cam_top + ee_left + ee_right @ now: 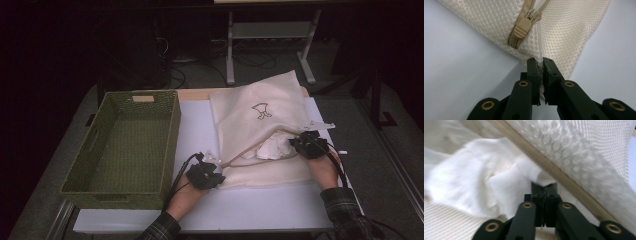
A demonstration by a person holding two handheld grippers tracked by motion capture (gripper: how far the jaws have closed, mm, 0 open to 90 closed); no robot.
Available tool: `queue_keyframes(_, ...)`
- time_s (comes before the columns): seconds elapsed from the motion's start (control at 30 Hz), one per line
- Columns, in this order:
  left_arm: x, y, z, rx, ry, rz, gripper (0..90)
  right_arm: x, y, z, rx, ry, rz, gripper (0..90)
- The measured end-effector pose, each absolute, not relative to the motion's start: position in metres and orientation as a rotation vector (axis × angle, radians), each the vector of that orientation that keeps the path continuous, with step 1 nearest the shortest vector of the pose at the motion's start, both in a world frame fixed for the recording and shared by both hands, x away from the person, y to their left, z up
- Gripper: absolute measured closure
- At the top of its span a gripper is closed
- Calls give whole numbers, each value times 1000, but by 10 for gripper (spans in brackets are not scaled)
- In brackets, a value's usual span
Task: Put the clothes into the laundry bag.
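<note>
Mesh laundry bag [260,117] corner is clamped by the left gripper [541,62]. Right gripper [545,187], at 3 o'clock, apparently grips the white cloth [474,185] inside.

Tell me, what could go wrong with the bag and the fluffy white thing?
The left gripper pinches only the cream mesh zip bag's corner, so it could slip free. The right gripper holds the fluffy white cloth beside the beige zipper teeth, where it might snag.

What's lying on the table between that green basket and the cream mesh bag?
Nothing: in the high view, bare white tabletop runs between the green basket and the mesh bag. Nearer the person, the left tongs pinch the bag's corner.
</note>
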State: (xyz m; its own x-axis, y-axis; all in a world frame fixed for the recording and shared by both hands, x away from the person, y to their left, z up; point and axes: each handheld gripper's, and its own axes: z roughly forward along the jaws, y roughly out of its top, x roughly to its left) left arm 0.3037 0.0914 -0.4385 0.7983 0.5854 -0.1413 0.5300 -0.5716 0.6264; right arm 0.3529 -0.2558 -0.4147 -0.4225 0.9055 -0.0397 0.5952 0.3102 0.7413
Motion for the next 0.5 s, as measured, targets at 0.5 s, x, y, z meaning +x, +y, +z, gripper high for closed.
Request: queue_keyframes(0.5, 303, 97, -432, 2270, 853, 114, 694, 311, -281, -387, 1171, 2222, 1013, 640)
